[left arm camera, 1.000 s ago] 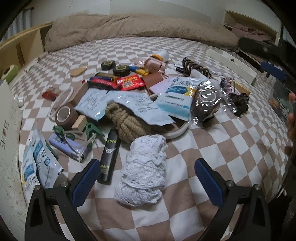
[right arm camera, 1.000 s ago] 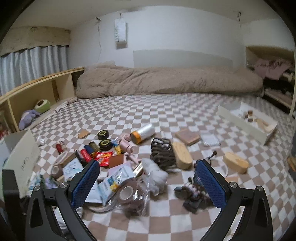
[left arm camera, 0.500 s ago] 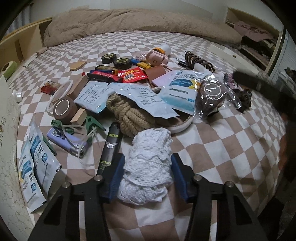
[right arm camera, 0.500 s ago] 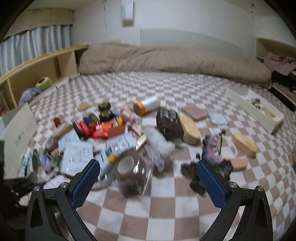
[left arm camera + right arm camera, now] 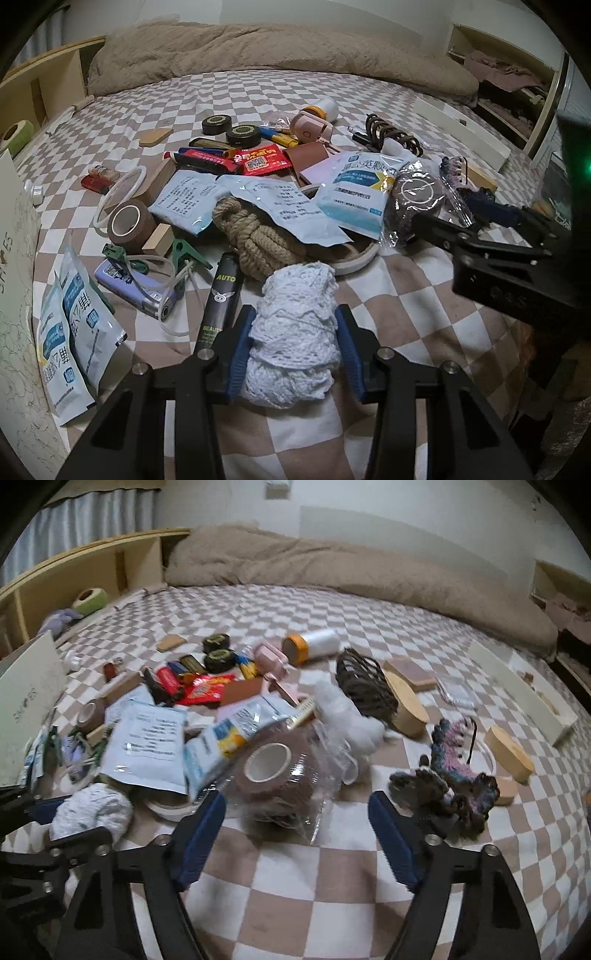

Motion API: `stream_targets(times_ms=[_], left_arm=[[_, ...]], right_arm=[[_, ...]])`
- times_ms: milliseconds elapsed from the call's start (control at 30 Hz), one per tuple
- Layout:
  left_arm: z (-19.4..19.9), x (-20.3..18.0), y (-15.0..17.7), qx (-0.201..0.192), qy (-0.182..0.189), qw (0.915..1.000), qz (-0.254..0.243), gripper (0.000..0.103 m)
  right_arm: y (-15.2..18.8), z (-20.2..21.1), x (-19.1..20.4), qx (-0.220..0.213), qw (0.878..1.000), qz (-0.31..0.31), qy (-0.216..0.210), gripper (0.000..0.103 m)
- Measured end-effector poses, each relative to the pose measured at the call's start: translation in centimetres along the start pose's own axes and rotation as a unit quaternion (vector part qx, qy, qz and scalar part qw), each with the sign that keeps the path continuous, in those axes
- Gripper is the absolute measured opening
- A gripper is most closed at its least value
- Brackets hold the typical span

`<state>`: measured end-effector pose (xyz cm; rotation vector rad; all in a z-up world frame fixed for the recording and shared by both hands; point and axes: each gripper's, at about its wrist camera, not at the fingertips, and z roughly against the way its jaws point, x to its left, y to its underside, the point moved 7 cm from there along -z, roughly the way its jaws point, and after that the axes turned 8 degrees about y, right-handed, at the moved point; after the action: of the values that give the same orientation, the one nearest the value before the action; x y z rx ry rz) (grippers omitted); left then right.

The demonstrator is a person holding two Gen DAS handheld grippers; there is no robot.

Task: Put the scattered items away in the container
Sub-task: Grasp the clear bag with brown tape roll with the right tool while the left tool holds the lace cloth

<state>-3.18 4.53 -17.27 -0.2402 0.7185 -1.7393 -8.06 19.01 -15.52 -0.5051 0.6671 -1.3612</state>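
Left gripper [image 5: 293, 343] is clamped on the white lace bundle [image 5: 295, 328], both blue pads pressed into its sides, right at the near edge of the pile on the checkered bedspread [image 5: 413, 295]. Just beside it lies the black spray can [image 5: 220, 295], and beyond it the coiled tan rope [image 5: 255, 236] under a pale blue sachet [image 5: 291, 206]. Right gripper [image 5: 297, 834] hangs with its jaws wide apart, nothing between them, just short of the brown tape roll in clear wrap [image 5: 277, 779]. The crocheted dark yarn piece [image 5: 454, 775] sits near its right finger. A white box wall [image 5: 29, 701] stands at the far left.
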Motion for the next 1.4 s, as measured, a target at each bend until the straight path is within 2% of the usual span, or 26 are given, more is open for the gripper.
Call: stream_targets(times_ms=[433, 467, 533, 600, 1000, 1400], left_arm=[[-0.1, 0.1, 0.0, -0.003, -0.002, 1.0000, 0.005, 0.044], [-0.1, 0.2, 0.0, -0.004, -0.002, 1.0000, 0.005, 0.044], [-0.2, 0.3, -0.1, -0.006, -0.001, 1.0000, 0.006, 0.044], [-0.1, 0.3, -0.1, -0.008, -0.001, 0.9999, 0.007, 0.044], [0.5, 0.2, -0.5, -0.021, -0.004, 0.9997, 0.007, 0.041], [0.4, 0.4, 0.0, -0.019, 0.000, 0.9997, 0.017, 0.041]], right_arm=[[-0.4, -2.3, 0.6, 0.016, 1.000, -0.021, -0.011, 0.078], [-0.4, -2.3, 0.6, 0.016, 0.999, -0.023, -0.015, 0.075], [-0.4, -2.1, 0.6, 0.015, 0.999, -0.027, -0.020, 0.053], [-0.4, -1.8, 0.5, 0.013, 0.999, -0.031, -0.021, 0.043], [0.9, 0.7, 1.1, 0.013, 0.998, -0.040, -0.045, 0.039], [3.3, 2.0, 0.9, 0.027, 0.997, -0.060, -0.047, 0.035]])
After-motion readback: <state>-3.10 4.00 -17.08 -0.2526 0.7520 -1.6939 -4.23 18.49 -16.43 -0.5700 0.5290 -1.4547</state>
